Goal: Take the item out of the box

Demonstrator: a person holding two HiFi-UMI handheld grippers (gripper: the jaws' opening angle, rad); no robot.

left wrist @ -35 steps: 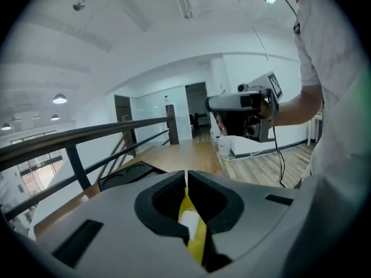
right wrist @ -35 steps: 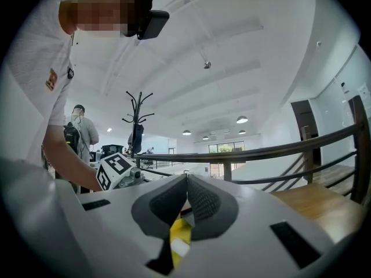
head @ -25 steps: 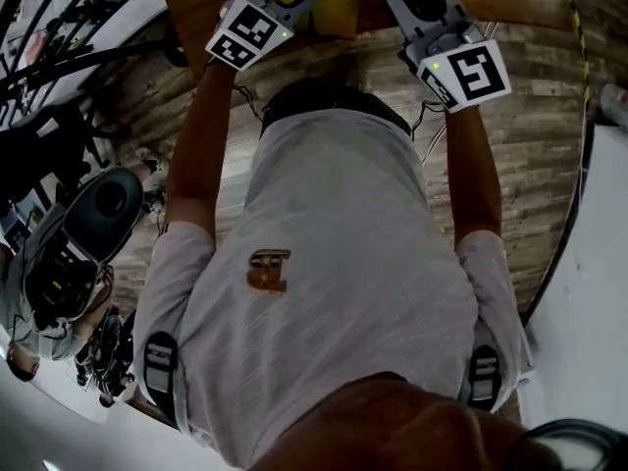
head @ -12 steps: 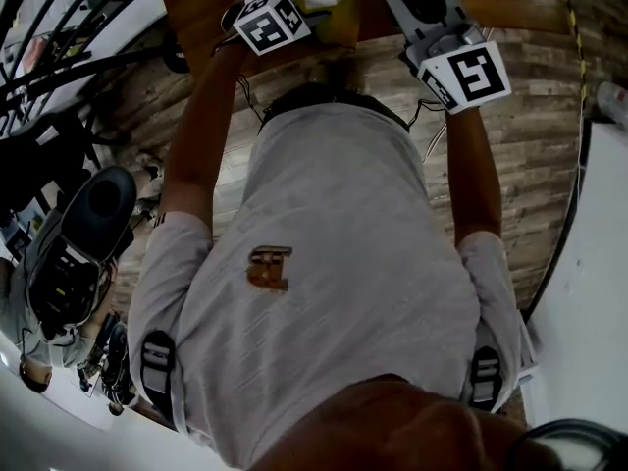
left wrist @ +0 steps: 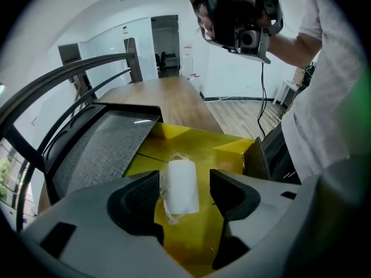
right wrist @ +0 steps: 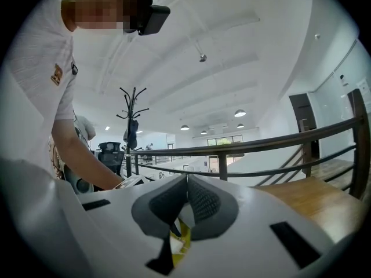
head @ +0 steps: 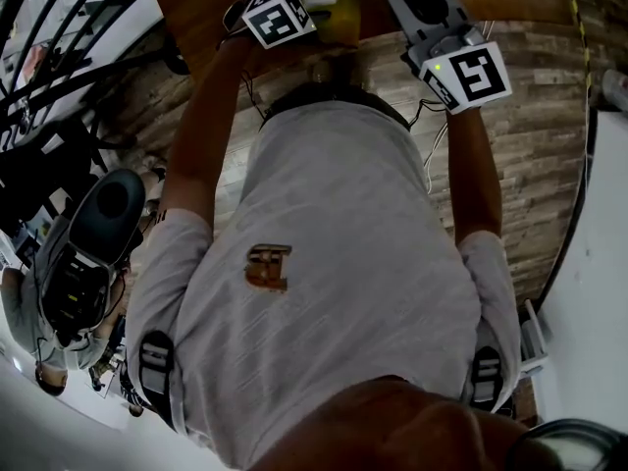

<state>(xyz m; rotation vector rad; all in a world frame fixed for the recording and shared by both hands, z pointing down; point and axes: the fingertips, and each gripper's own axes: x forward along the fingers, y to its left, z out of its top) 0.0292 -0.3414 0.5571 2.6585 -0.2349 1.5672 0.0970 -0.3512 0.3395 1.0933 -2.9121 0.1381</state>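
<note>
Two jaws of the left gripper (left wrist: 184, 185) have just been opening and now stand wide. They straddle the white wrapped item (left wrist: 181, 178) on the floor of the yellow box (left wrist: 194, 141) without touching it. It seems best to sink lower, centre, then close gently on its sides. That gripper pitches steeply down; the right gripper (right wrist: 186, 198), jaws together, points level.

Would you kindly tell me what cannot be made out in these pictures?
- Left gripper view: the white wrapped item lies between the jaws of the left gripper, which have just been opening; one jaw covers its edge, so contact is unclear.
- Head view: the top edge cuts off the yellow box; the item does not show.
- Right gripper view: the shut jaws of the right gripper hide all but a sliver of the box.
</note>
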